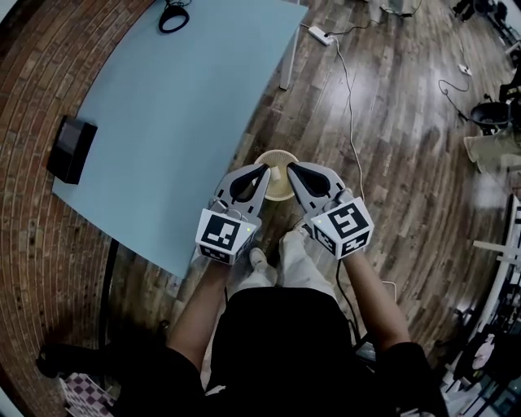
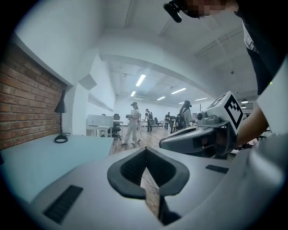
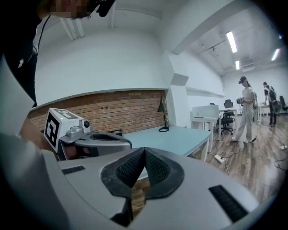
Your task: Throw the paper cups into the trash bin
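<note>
The round cream trash bin (image 1: pixel 278 192) stands on the wooden floor just off the table's corner, partly hidden by both grippers. My left gripper (image 1: pixel 264 170) hangs over its left rim with the jaws shut and nothing between them. Beside it, my right gripper (image 1: pixel 291 169) is over the right rim, also shut and empty. In the left gripper view the left gripper's (image 2: pixel 145 167) pads meet, and the right gripper (image 2: pixel 198 138) shows alongside. The right gripper view shows my right gripper (image 3: pixel 143 158) closed, with the left gripper (image 3: pixel 92 140) at its left. No paper cup is clearly visible; a pale shape lies inside the bin.
A light blue table (image 1: pixel 179 114) lies to the left, with a black box (image 1: pixel 72 148) and a lamp base (image 1: pixel 173 16) on it. A power strip (image 1: pixel 319 35) and its cable run across the floor. People stand far off (image 2: pixel 133 122). My shoes are just behind the bin.
</note>
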`<state>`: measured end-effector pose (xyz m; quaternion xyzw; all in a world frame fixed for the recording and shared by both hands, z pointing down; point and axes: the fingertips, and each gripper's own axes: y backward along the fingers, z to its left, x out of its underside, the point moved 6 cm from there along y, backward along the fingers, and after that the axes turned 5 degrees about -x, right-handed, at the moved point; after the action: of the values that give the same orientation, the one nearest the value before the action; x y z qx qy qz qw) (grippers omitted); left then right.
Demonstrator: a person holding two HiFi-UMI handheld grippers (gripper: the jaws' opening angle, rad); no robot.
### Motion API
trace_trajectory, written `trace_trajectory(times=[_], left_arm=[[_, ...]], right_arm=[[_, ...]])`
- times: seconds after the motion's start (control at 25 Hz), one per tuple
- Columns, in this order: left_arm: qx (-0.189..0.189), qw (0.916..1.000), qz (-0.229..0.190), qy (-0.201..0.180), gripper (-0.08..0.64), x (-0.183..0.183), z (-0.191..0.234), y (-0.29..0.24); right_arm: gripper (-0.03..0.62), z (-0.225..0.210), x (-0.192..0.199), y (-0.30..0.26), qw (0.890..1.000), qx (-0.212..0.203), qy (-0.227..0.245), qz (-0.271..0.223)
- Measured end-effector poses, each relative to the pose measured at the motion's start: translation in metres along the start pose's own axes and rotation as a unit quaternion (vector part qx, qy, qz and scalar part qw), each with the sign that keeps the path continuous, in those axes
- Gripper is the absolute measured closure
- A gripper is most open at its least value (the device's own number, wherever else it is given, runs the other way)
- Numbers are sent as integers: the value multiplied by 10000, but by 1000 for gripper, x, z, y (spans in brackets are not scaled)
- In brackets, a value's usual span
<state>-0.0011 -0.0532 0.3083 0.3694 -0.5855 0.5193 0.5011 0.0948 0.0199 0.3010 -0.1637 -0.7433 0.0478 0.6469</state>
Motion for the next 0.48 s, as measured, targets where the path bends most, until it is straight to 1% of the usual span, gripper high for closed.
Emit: trace_trajectory(times=[0.16,0.32,0.48], left_arm=[[214,9991,-273,-262,551,-20,-8,21],[186,9980,-439,-410,551,-37,-6,45],[200,9960,-671,-564,551,-50,-6,69]], right_arm=[[589,21,-21,10,9996,76,201,-171],[589,42,-39,20,9983,242,440,-311],[589,68,-52,28,9967,323,596,-435]])
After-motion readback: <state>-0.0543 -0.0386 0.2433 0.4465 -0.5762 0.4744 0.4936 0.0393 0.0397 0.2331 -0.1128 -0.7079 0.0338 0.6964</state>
